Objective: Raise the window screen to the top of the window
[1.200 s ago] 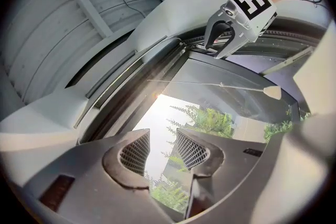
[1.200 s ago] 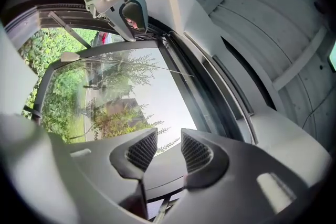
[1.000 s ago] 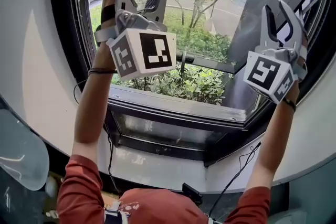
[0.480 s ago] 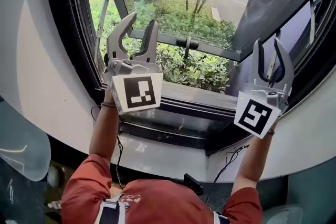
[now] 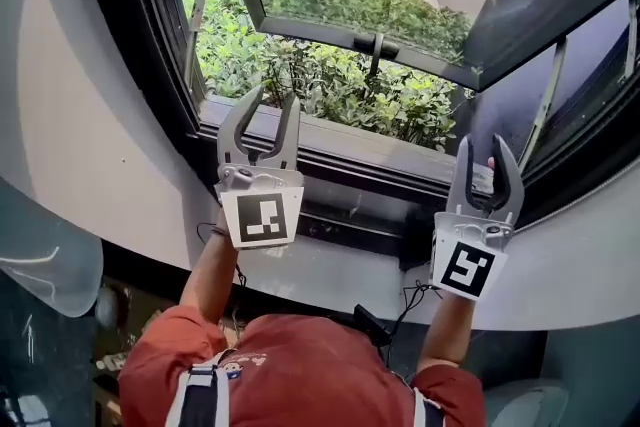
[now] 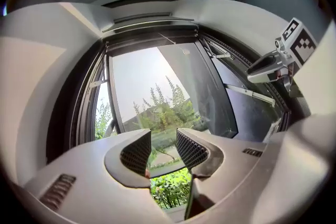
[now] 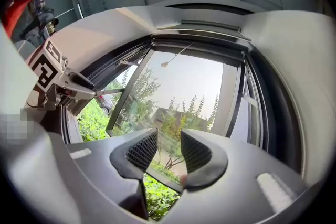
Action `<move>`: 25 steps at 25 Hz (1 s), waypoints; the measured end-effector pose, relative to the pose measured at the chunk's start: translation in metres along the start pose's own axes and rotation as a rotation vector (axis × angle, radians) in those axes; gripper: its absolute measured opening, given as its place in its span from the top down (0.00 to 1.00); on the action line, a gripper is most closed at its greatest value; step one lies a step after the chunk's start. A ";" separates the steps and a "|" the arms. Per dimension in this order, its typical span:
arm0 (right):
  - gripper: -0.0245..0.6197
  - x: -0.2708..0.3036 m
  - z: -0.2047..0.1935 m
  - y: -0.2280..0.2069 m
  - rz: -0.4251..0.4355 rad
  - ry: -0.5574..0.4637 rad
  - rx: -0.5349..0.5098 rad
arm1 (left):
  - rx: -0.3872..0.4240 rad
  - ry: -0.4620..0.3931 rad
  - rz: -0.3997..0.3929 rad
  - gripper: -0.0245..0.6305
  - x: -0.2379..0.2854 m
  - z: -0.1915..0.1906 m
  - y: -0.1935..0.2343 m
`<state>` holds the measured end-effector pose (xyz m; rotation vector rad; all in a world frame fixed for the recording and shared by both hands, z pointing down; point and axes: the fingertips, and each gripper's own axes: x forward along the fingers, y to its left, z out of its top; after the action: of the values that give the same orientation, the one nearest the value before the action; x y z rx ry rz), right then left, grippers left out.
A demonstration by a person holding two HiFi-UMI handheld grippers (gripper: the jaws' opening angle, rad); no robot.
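Observation:
The black-framed window (image 5: 160, 65) stands with its glass sash (image 5: 360, 33) swung outward over green bushes. No mesh lies across the opening. At its top runs a dark bar (image 6: 149, 42), and a thin pull cord (image 7: 165, 64) hangs from there. My left gripper (image 5: 272, 101) is open and empty, held just in front of the sill (image 5: 340, 155) on the left. My right gripper (image 5: 483, 147) is also open and empty, low at the sill's right end. Each shows in the other's view: the right gripper (image 6: 273, 63) and the left gripper (image 7: 68, 81).
The sash handle (image 5: 375, 45) juts toward the room at mid-window. White curved wall (image 5: 70, 115) surrounds the frame. Cables (image 5: 415, 295) hang below the sill next to a small black device (image 5: 370, 323). A pale rounded object (image 5: 40, 285) sits low left.
Both grippers have come straight down from high in front of the glass to sill height, rolling so their marker cubes face the head camera. The jaws stayed open and empty.

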<state>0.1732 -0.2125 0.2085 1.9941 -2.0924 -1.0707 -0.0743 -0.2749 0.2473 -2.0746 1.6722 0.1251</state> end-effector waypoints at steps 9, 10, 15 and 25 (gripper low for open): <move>0.75 -0.041 -0.073 0.042 0.066 0.176 0.150 | -0.084 0.106 -0.049 0.75 -0.037 -0.051 -0.027; 0.75 -0.045 -0.076 0.047 0.072 0.177 0.174 | -0.089 0.109 -0.052 0.75 -0.040 -0.055 -0.029; 0.75 -0.064 -0.088 0.070 0.099 0.190 0.246 | -0.138 0.116 -0.049 0.75 -0.058 -0.067 -0.035; 0.75 -0.095 -0.109 0.099 0.139 0.196 0.325 | -0.185 0.193 -0.089 0.75 -0.093 -0.107 -0.047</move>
<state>0.1570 -0.1815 0.3801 1.9456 -2.3734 -0.5151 -0.0766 -0.2280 0.3896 -2.3610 1.7333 0.0537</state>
